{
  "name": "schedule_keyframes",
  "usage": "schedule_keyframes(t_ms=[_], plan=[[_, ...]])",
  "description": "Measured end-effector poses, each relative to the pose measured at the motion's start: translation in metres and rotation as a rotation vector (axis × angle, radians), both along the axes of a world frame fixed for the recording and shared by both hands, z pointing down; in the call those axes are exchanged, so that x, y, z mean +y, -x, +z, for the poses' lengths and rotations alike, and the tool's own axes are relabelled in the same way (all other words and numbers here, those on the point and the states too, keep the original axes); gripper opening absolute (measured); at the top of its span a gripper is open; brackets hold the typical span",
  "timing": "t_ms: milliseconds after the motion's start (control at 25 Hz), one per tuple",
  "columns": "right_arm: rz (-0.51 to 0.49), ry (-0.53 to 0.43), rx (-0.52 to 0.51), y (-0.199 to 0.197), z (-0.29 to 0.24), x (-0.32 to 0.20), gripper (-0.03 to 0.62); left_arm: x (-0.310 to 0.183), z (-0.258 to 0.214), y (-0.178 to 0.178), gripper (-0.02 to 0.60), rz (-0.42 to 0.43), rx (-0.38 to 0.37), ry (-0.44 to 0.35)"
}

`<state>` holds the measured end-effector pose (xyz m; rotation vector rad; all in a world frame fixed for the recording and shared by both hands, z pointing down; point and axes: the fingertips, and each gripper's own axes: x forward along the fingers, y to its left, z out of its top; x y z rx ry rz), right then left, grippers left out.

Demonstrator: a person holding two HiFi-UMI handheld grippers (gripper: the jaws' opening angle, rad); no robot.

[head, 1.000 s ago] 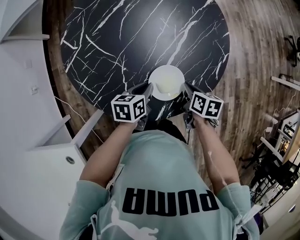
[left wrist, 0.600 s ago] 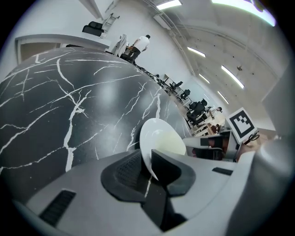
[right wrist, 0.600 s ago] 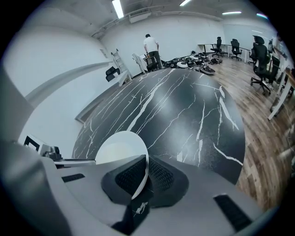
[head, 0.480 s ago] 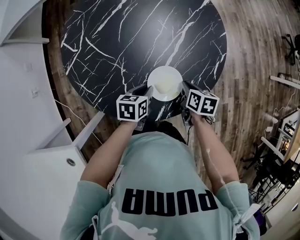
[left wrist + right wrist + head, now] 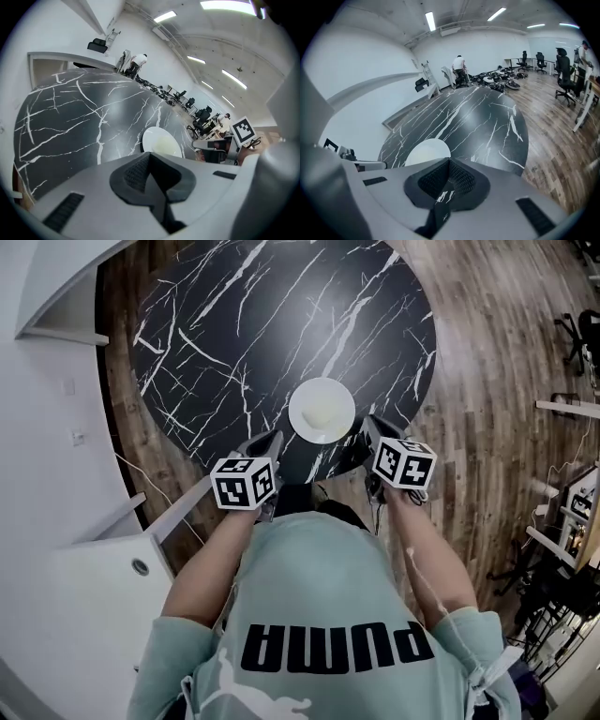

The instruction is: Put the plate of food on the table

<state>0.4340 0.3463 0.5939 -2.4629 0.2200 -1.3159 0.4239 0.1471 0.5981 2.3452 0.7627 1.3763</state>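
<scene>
1 plate (image 5: 322,410) sits on table (image 5: 234,324); left gripper (image 5: 151,174) fingers (image 5: 132,174) just closed, empty.

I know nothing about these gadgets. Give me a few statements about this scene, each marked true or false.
1. The white plate rests on the black marble table. True.
2. The left gripper is gripping the plate. False: its fingers have just been closing with nothing between them, and it is apart from the plate.
3. The plate lies near the table edge closest to the person. True.
4. The floor around the table is white tile. False: it is brown wood planks.
</scene>
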Motion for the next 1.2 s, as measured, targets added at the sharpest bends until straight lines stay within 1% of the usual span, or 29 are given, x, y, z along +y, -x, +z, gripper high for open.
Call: schedule_keyframes(t_ms=[280, 440, 520, 600, 720, 880, 1000, 1200], plan=[[-0.173, 0.023, 0.159, 0.04, -0.056, -0.029, 0.009, 0.003, -0.047, 0.038, 0.006, -0.034, 0.126, -0.014], [-0.274, 0.031, 0.264, 0.065, -0.088, -0.045, 0.009, 0.018, -0.082, 0.063, 0.006, -0.057, 0.163, 0.032], [-0.299, 0.012, 0.308, 0.078, -0.102, -0.051, 0.009, 0.026, -0.102, 0.076, 0.006, -0.06, 0.198, 0.052], [-0.306, -0.023, 0.342, 0.093, -0.114, -0.057, 0.009, 0.029, -0.121, 0.091, 0.006, -0.058, 0.237, 0.054], [-0.319, -0.074, 0.382, 0.112, -0.129, -0.065, 0.009, 0.029, -0.146, 0.11, 0.006, -0.059, 0.304, 0.022], [-0.35, -0.1, 0.437, 0.13, -0.147, -0.063, 0.009, 0.032, -0.17, 0.133, 0.006, -0.061, 0.402, -0.051], [-0.358, -0.122, 0.471, 0.143, -0.158, -0.059, 0.009, 0.037, -0.184, 0.15, 0.006, -0.057, 0.452, -0.084], [-0.363, -0.157, 0.499, 0.154, -0.168, -0.06, 0.009, 0.036, -0.205, 0.166, 0.006, -0.05, 0.518, -0.127]])
